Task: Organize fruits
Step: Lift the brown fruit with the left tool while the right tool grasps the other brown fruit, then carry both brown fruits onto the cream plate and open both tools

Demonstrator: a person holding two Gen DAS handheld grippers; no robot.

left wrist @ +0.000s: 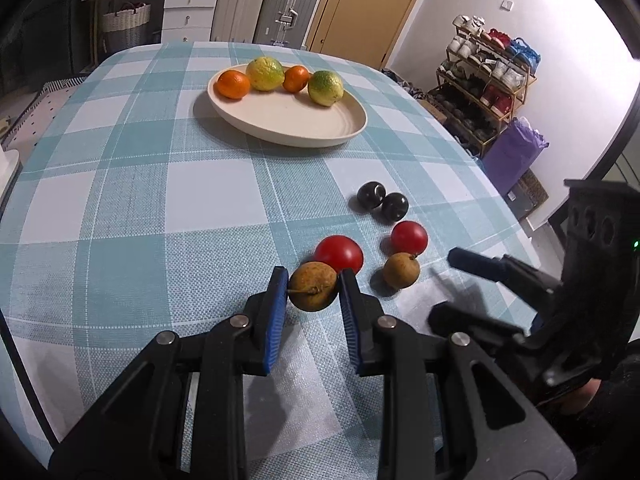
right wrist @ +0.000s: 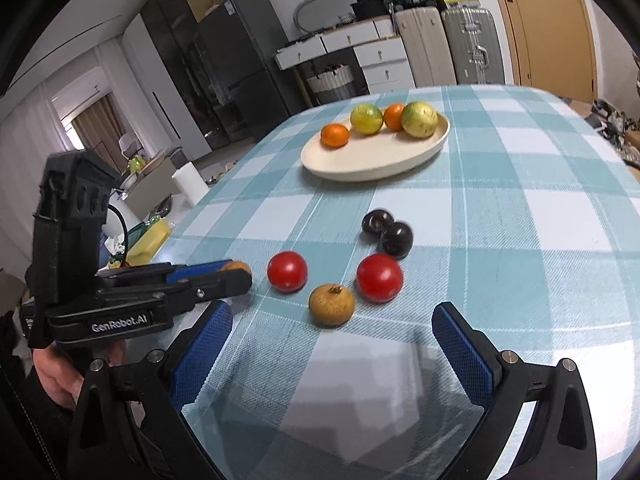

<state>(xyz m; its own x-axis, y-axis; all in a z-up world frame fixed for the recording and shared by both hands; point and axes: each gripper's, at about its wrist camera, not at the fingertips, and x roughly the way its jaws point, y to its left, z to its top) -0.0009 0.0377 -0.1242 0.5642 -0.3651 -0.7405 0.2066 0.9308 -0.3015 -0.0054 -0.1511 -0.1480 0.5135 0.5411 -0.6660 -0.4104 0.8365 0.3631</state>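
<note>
My left gripper (left wrist: 313, 284) is shut on a brown longan (left wrist: 313, 286), just above the checked tablecloth; it also shows in the right wrist view (right wrist: 236, 274). A second brown longan (right wrist: 332, 305) lies in front of my right gripper (right wrist: 332, 320), which is open and empty. Two red tomatoes (right wrist: 287, 271) (right wrist: 379, 278) and two dark plums (right wrist: 387, 232) lie just beyond. A cream plate (left wrist: 304, 120) farther back holds two oranges (left wrist: 233, 84) and two yellow-green lemons (left wrist: 265, 73).
The table (left wrist: 120, 200) has a blue and white checked cloth. Its right edge drops off near a shoe rack (left wrist: 484, 80) and a purple bag (left wrist: 512, 152). Suitcases (left wrist: 264, 4) and white drawers (left wrist: 188, 12) stand behind the table.
</note>
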